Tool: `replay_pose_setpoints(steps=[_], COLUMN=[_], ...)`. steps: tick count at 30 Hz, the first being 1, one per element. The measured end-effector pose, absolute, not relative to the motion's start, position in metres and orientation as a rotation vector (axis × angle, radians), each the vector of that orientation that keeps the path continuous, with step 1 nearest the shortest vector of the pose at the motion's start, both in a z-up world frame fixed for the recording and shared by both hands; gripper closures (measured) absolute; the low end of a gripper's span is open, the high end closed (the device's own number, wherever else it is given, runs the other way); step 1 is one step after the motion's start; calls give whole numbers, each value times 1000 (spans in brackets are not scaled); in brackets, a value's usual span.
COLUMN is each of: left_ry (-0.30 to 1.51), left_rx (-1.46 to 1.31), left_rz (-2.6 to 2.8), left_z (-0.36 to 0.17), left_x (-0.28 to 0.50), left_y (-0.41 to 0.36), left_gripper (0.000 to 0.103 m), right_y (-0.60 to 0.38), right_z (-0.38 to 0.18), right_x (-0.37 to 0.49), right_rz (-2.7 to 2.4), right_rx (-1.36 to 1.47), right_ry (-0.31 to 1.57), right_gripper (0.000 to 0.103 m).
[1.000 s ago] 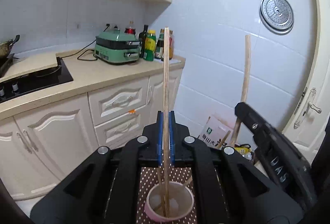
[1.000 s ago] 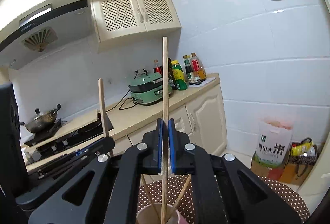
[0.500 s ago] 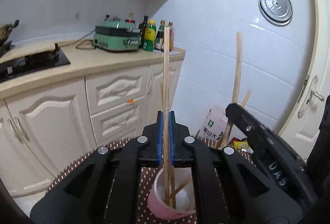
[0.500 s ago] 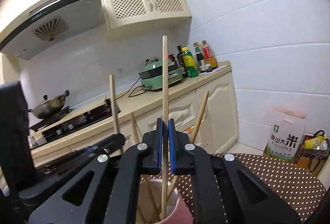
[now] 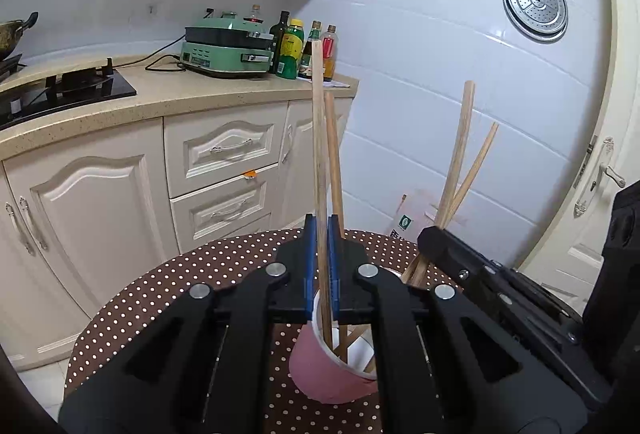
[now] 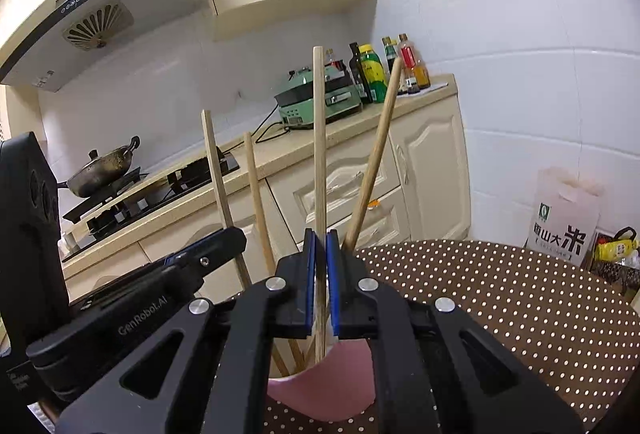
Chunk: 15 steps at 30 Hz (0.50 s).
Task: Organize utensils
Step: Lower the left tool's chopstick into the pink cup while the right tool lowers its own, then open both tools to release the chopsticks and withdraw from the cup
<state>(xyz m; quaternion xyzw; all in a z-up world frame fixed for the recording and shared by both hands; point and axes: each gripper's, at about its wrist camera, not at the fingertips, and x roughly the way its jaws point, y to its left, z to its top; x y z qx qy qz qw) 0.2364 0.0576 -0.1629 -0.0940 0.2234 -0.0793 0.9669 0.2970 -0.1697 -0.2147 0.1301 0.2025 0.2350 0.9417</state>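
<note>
both tools (image 5: 321, 266) (image 6: 321, 276) pinch slim round wooden chopsticks (image 5: 318, 154) (image 6: 319, 154) — inside a smooth pink cup (image 5: 320, 374).

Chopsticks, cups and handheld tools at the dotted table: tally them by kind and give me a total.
Wooden chopsticks: 4 (one gripped in the left tool, one in the right tool, two loose in the cup)
Pink cup: 1
Tools: 2
Total: 7
</note>
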Motion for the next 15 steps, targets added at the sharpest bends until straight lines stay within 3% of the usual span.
replay_pose_setpoints(steps=[11, 13, 15], left_ry=[535, 559, 570], left_rx=[-138, -142, -159], left_rz=[-169, -165, -156], left_z=[-172, -173, -173], left_x=[240, 239, 237], left_y=[51, 51, 55], left_gripper=[92, 75, 69], right_y=[-166, -166, -167], right_z=[-221, -219, -217], right_x=[296, 295, 294], right_rz=[483, 485, 473], right_rx=[270, 269, 276], right_ry=[506, 521, 533], right_gripper=[95, 86, 80])
